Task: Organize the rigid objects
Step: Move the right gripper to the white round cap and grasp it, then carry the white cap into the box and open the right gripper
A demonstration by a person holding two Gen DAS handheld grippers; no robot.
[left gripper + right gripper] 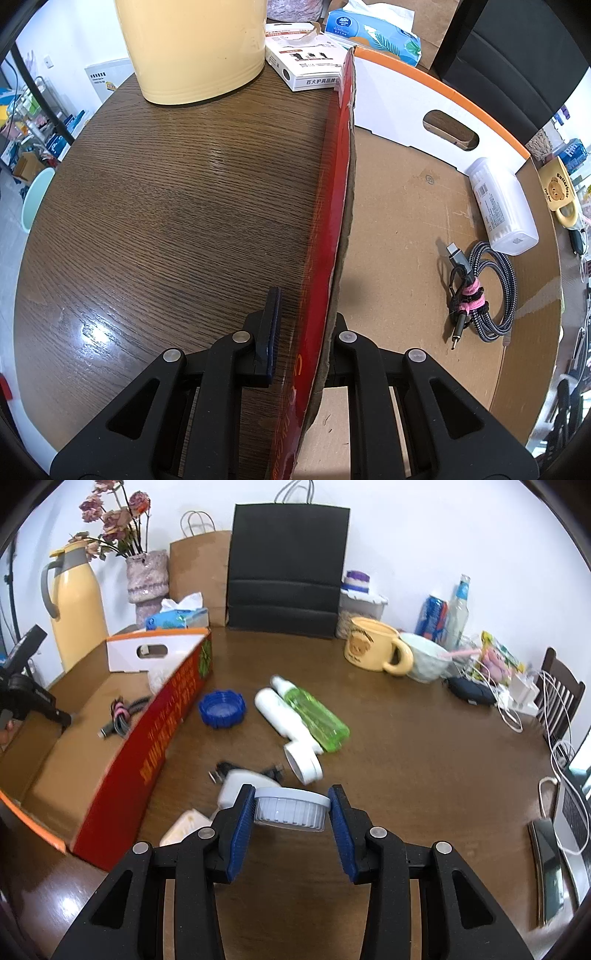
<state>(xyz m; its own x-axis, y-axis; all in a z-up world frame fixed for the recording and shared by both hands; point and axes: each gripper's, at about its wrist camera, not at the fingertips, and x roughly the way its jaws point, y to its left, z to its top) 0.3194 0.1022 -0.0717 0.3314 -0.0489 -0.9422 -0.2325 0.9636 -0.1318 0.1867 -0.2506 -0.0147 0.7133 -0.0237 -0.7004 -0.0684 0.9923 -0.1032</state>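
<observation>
Dark brown wood-grain bench (155, 206), glossy, with glare spots. On it a shallow cardboard box (406, 229): raw brown inside, red printed outer wall with gold lettering too warped to read, a white end flap with orange edge and an oval hand-hole. Left gripper (301, 343) is pinched tight on the box's near side wall, one ribbed blue pad outside against the red face, the other finger inside. Inside the box lie a coiled braided grey cable (487, 291) bound with pink ties, and beside it, touching the coil, a white cylindrical plastic container (502, 206) with a small printed label, lying against the end flap. Beyond the box toward the bench's far edge: a smooth cream-yellow thermos jug (195, 48), a white carton (306, 62) with Chinese print reading 百大护具品牌, and a blue soft tissue pack (373, 33). Right gripper (291, 808) has its blue ribbed pads clamped on a round pale-grey lid (291, 806) with a fluted rim, held clear above the bench just right of the box's red wall. On the bench past it: a blue notched screw cap (221, 709), a white plastic bottle (284, 723) lying on its side touching a translucent green bottle (317, 716), and a white plug adapter (240, 782). Nearer the far right corner, a yellow mug (373, 650) with a bear drawing; the left view shows "Butterbear" on it.
</observation>
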